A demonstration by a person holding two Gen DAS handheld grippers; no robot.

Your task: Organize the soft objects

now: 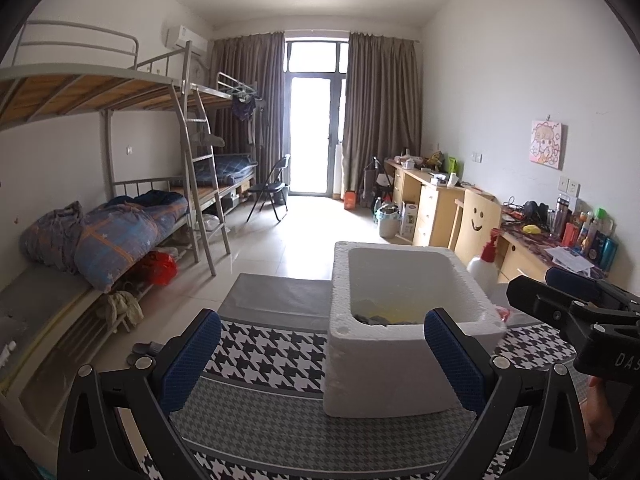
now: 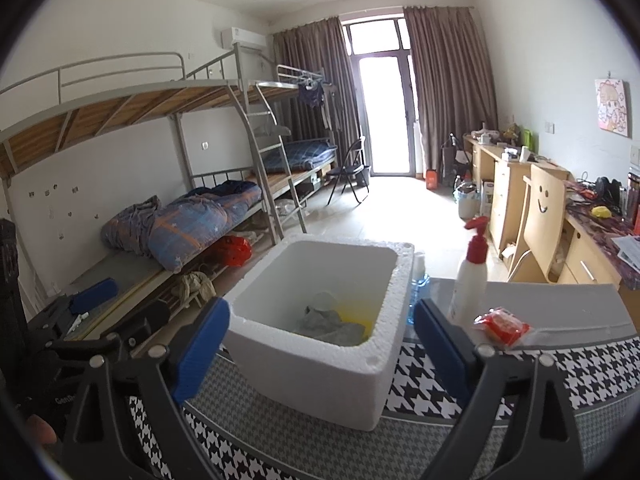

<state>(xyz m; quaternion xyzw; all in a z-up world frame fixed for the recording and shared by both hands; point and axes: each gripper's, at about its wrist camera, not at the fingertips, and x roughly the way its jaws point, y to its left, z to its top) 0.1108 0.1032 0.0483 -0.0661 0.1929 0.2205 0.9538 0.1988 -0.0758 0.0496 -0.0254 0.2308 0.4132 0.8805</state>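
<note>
Left claw: the left claw [image 1: 322, 354] is seen spread wide, its blue pads well apart, with nothing between them; it is held above the near part of the table, pointing slightly down toward the foam box.
Right claw: the right claw [image 2: 322, 346] is likewise seen wide, with nothing gripped; the near wall of the box is framed between its pads without being touched.
Foam box: a white foam box [image 1: 404, 364] is set upright on the table, its top uncovered.
Soft objects: a crumpled grey cloth [image 2: 330, 326] is seen lying on the bottom of the box, beside something yellow [image 2: 356, 312] against the far inner wall; what the yellow thing is cannot be told.
Table: the table [image 1: 272, 360] is covered with a black-and-white houndstooth cloth, with a plain grey strip at its far edge.
Spray bottle: a white bottle with a red trigger head [image 2: 470, 276] is stood upright on the grey strip, right of the box and apart from it.
Red packet: a small red packet in clear wrap [image 2: 502, 326] is laid just beside the foot of the bottle.
Blue-tinted bottle: a clear bluish bottle [image 2: 418, 294] is partly hidden behind the right wall of the box.
Room: bunk beds [image 1: 120, 216] with a rolled blue quilt are seen at the left, and desks along the right wall.
</note>
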